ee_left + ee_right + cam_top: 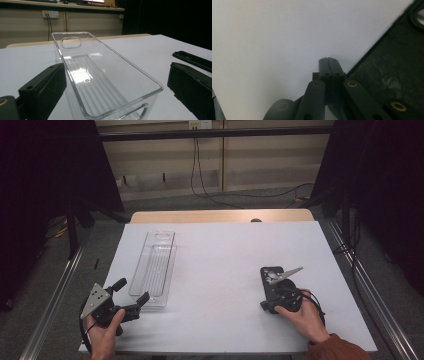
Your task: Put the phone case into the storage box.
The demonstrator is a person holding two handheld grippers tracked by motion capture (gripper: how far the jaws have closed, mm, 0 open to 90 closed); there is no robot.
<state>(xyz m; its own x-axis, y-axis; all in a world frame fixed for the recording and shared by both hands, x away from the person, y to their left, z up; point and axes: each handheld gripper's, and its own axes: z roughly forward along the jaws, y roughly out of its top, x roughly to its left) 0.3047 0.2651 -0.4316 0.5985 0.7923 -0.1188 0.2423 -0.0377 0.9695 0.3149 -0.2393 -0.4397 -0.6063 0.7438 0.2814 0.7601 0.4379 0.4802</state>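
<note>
Lying lengthwise on the white table (pixel 225 255), the clear bin (pixel 154 268) sits at the left half, its long axis running away from the person and its open top facing up. A cut-out handle shows in the far end wall, and the floor is ribbed.

Left gripper (pixel 131 296): held in the left hand (pixel 102 335) at the near-left corner of the table. Its jaws are spread wide. In the left gripper view the left gripper (pixel 110 95) has the near end of the bin (pixel 100 82) between the two jaws; the left jaw stands just beside the bin wall, and the right jaw stands apart from the opposite wall. Contact with the wall cannot be told.

Right gripper (pixel 271 272): held in the right hand (pixel 302 317) at the right half of the table, well apart from the bin, resting low over the bare surface. In the right gripper view the right gripper (pixel 328 61) has its jaws pressed together with nothing between them, their tips close above the table (pixel 274 37).
</note>
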